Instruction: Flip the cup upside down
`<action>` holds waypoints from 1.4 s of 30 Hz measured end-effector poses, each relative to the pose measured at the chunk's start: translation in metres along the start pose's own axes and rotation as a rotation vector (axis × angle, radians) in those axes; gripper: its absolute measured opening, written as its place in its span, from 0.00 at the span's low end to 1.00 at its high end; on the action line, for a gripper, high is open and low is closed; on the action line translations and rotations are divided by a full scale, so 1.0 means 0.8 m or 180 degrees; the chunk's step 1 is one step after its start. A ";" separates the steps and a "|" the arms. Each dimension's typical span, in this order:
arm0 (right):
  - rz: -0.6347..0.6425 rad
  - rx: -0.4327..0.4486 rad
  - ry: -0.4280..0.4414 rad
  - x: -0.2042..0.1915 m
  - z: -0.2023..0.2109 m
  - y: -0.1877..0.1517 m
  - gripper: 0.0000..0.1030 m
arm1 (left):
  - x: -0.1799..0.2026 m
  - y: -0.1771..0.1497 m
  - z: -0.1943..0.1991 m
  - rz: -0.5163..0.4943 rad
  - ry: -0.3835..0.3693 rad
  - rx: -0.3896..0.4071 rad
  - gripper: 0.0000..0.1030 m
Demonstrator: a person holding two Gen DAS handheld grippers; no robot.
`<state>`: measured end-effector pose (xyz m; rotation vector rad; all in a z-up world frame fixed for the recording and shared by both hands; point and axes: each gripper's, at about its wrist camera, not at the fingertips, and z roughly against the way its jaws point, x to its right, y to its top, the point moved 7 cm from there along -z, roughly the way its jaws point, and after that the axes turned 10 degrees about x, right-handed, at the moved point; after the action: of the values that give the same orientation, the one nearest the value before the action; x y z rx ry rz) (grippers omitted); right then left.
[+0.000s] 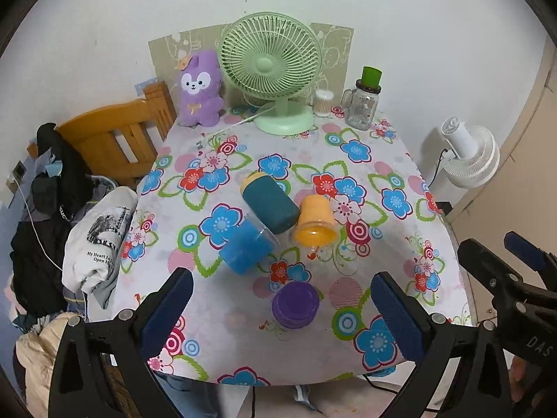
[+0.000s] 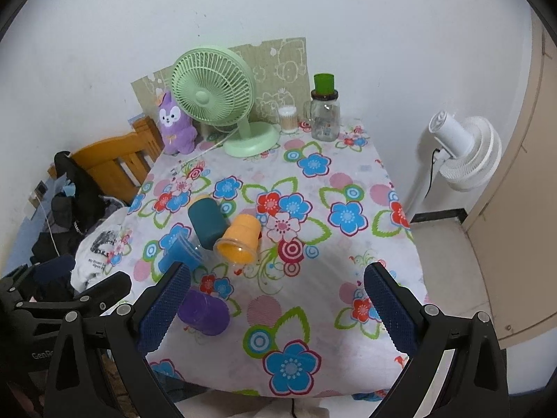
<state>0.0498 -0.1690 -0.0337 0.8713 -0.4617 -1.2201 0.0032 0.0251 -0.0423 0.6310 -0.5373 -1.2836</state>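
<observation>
The purple cup stands on the floral-clothed table near its front edge, a short, squat plastic cup whose dark top face shows; whether that face is a closed bottom or an open mouth cannot be told from these views. It looks light and stiff, with smooth and probably slippery walls, so a sideways pinch across the middle of its wall seems the safest hold, and a light squeeze should do since thin plastic may flex. In the left wrist view it sits between the blue pads at about 6 o'clock of the picture, apart from both; in the right wrist view the purple cup lies at about 7 o'clock, just beside the left-hand pad. The left gripper has its jaws spread wide and released, holding nothing. The right gripper is likewise wide apart and empty, touching nothing visible. Beyond the purple cup, three more cups lie tipped on their sides near the table's middle: a blue cup, a teal cup with a yellow end, and an orange cup, the teal one touching the orange. At 12 o'clock stand a green desk fan, a purple plush toy and a glass jar.
</observation>
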 end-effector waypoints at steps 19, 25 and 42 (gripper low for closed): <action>-0.0009 0.0084 -0.0079 -0.004 0.007 0.014 0.98 | -0.002 0.017 0.011 -0.0044 0.0025 0.0131 1.00; -0.0007 0.0103 -0.0085 -0.002 0.008 0.016 0.98 | -0.001 0.022 0.012 -0.0065 0.0037 0.0176 1.00; 0.0003 0.0111 -0.0085 -0.007 0.005 0.022 0.98 | -0.009 0.027 0.011 -0.0024 0.0057 0.0172 1.00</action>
<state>0.0556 -0.1631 -0.0169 0.8853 -0.5060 -1.2272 0.0110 0.0344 -0.0208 0.6895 -0.5570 -1.2729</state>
